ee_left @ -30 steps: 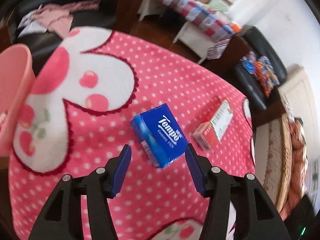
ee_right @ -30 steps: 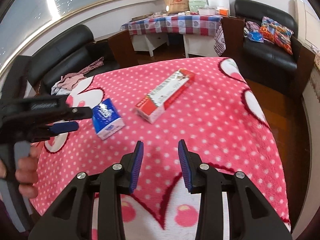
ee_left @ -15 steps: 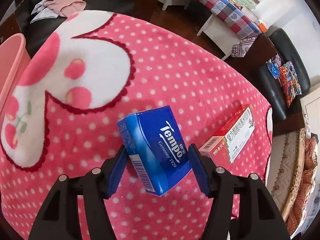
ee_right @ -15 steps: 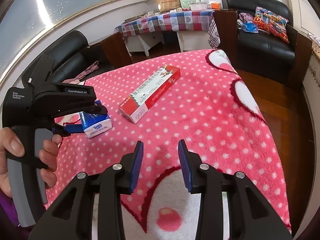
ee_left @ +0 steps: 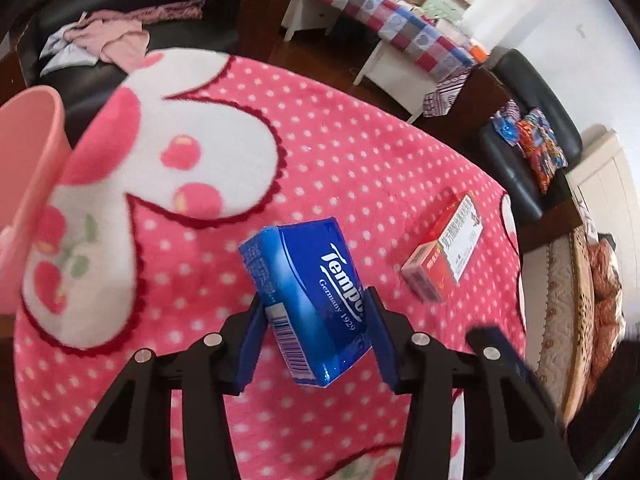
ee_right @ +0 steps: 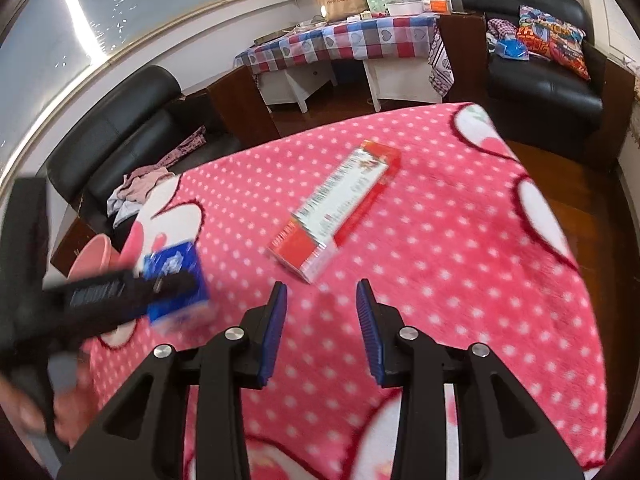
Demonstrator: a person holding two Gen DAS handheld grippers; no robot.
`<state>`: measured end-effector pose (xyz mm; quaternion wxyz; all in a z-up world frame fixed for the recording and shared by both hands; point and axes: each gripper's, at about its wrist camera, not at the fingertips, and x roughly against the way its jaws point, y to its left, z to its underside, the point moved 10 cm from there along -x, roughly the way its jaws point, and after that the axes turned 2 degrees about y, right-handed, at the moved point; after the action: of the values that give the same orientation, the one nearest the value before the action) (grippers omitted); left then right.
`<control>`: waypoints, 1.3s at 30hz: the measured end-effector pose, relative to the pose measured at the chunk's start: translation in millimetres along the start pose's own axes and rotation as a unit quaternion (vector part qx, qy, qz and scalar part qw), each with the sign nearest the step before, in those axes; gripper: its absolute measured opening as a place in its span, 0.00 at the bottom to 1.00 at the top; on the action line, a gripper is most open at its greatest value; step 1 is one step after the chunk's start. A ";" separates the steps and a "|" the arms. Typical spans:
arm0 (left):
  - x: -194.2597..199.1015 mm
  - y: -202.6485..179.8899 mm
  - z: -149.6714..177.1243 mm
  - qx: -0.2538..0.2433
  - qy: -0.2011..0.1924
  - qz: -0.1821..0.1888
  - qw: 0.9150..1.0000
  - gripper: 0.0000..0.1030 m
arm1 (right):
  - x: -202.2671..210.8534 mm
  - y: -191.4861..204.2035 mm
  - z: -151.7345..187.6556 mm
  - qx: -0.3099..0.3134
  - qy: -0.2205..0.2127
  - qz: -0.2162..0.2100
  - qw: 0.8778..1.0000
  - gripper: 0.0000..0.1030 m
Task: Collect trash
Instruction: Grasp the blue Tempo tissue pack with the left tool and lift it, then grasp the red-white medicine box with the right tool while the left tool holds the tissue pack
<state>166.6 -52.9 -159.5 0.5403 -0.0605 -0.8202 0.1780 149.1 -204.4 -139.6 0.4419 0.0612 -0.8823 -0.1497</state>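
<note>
Left gripper (ee_left: 316, 336) clamped on blue tissue pack (ee_left: 308, 300), held above pink blanket (ee_left: 340, 160). Right gripper (ee_right: 322, 328) parted, nothing held. Red box (ee_right: 340, 208) flat mid-blanket; pink bin (ee_left: 24, 184) past left edge.

Black leather armchairs (ee_right: 536, 56) flanked a white table under a checked cloth (ee_right: 340, 42); the wood floor (ee_right: 560, 156) was dark, with daylight glaring off the window (ee_right: 100, 12).

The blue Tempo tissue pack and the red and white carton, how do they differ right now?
The blue Tempo tissue pack is short, stubby and clamped in the left gripper; the long, slim red and white carton lies flat on the pink dotted blanket, ungripped. Both are rectangular packaging.
</note>
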 end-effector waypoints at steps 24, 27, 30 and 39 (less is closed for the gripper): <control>56.8 73.9 11.1 -0.016 -0.049 0.025 0.998 0.46 | -63.2 15.0 -25.4 -0.095 -0.026 0.111 0.989 0.54; 61.9 77.4 11.8 -0.012 -0.053 0.029 0.998 0.46 | -68.4 15.2 -25.5 -0.106 -0.019 0.099 0.989 0.54; 67.0 81.1 12.6 -0.008 -0.059 0.030 0.998 0.46 | -71.3 17.4 -21.5 -0.108 -0.009 0.077 0.991 0.54; 75.4 92.0 10.6 0.006 -0.070 0.028 0.997 0.46 | -50.3 26.8 -13.4 -0.048 -0.032 0.064 0.996 0.48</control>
<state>117.6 52.2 -130.9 0.4766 -0.0680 -0.8529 0.2019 190.7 -169.8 -161.8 0.4250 -0.0211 -0.8898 -0.1648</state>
